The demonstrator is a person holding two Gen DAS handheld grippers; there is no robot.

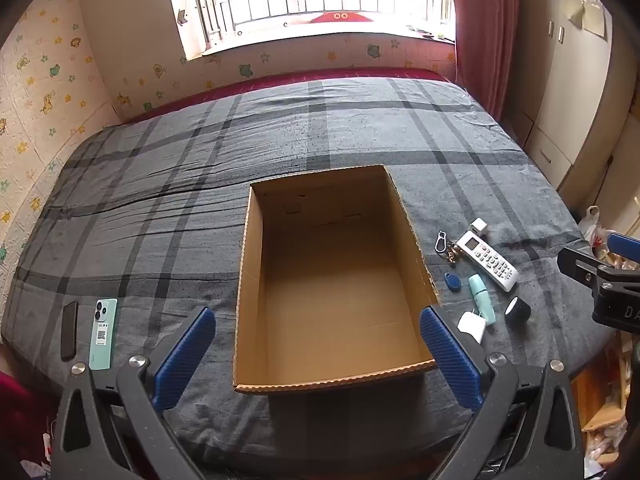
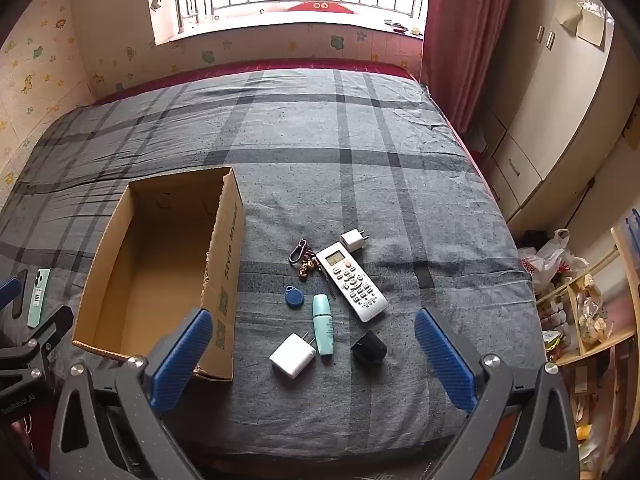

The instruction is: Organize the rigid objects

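Cardboard, brown and open-topped, the empty box point(image 1: 332, 280) sits on the grey plaid bed point(image 2: 360, 152). To its right lie a white remote control point(image 2: 351, 281), blue key fob point(image 2: 294, 295), mint-green tube point(image 2: 323, 323), white charger block point(image 2: 293, 355) and black cylinder point(image 2: 369, 346). Left tool point(image 1: 316, 354) and right tool point(image 2: 314, 356) both hover spread wide, holding nothing.
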